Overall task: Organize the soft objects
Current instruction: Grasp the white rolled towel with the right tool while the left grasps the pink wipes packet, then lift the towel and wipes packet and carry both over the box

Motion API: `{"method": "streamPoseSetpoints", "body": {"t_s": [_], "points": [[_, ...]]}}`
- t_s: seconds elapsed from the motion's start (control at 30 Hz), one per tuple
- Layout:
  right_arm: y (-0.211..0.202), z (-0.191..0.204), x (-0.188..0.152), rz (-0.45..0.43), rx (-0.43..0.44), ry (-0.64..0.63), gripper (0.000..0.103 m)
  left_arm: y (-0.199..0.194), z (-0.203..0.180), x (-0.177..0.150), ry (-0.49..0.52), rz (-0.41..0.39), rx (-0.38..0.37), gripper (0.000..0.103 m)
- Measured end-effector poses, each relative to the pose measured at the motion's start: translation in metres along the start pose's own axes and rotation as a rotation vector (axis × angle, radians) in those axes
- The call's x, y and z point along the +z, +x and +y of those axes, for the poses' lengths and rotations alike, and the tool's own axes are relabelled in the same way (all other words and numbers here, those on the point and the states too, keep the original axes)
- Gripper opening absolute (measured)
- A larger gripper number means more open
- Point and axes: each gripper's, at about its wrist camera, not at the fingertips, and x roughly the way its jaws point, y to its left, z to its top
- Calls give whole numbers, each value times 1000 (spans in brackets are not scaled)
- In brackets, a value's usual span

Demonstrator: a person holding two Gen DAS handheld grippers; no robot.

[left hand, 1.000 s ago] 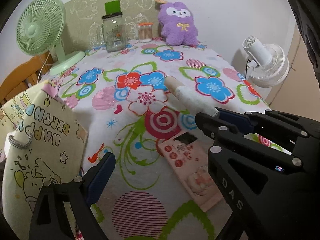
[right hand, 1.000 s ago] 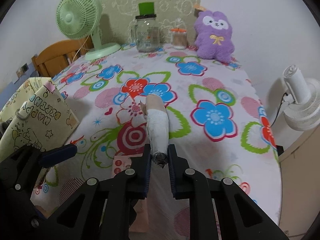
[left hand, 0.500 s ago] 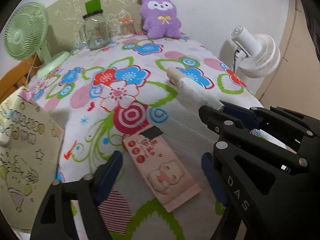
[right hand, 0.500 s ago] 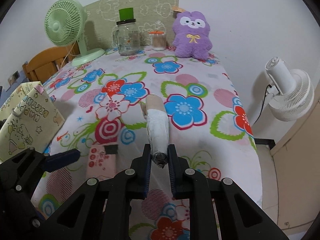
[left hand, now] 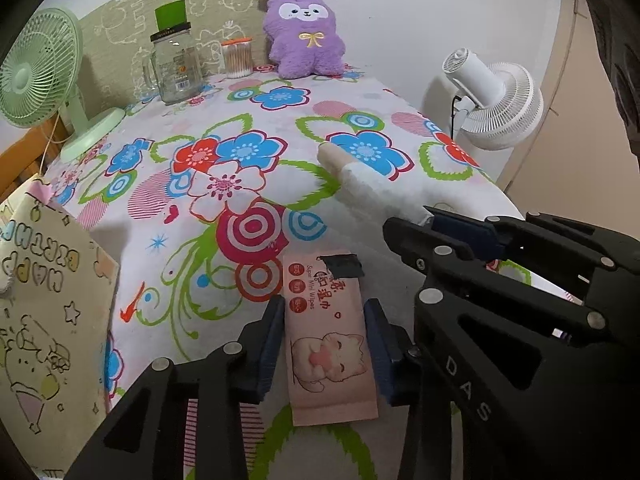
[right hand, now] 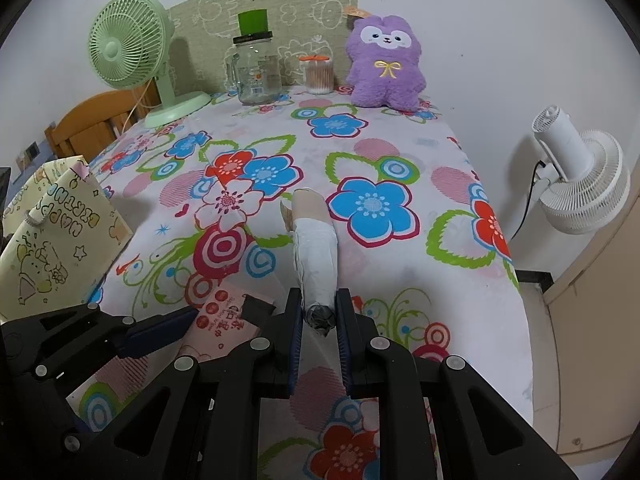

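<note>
A pink wipes pack [left hand: 328,344] lies flat on the flowered tablecloth [left hand: 224,128]. My left gripper [left hand: 323,320] straddles it with its jaws closing, and the blue pads touch both long edges. My right gripper [right hand: 319,308] is shut on the dark twisted end of a white wrapped roll [right hand: 316,248], which points away over the table. In the left wrist view the roll [left hand: 372,192] juts out from the right gripper's fingers [left hand: 460,232]. The right wrist view shows the pack [right hand: 220,316] beside the left gripper's finger [right hand: 160,328].
A yellow birthday gift bag [left hand: 44,304] stands at the left edge. At the back are a purple plush [left hand: 306,36], a glass jar [left hand: 176,68], a cotton swab tub [left hand: 238,58] and a green fan [left hand: 36,68]. A white fan [left hand: 492,100] stands off the right edge.
The left jaws have closed from wide apart onto the wipes pack, and the left gripper has lined up over it. The right gripper keeps its hold on the roll.
</note>
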Motion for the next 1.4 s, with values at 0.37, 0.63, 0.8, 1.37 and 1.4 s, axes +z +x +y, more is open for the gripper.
{"method": "streamPoseSetpoints", "body": {"t_s": [0.37,0.63,0.8,1.37,1.4], "points": [[-22,14,-5,-21,-5,27,19,-24,5,-9,17,-45,21,40],[-45,25,-9,-58,-36,32,19,-46,8,-16,21,-78,19,40],[-58,31,-9,-80,-43,48,19,-61,10,-18,31,-112,25,40],[-110,59,-12,-167,-65,40,19,-117,21,-33,57,-214,44,40],[-112,60,-12,-170,-68,40,19,-121,22,-34,57,-218,43,40]]}}
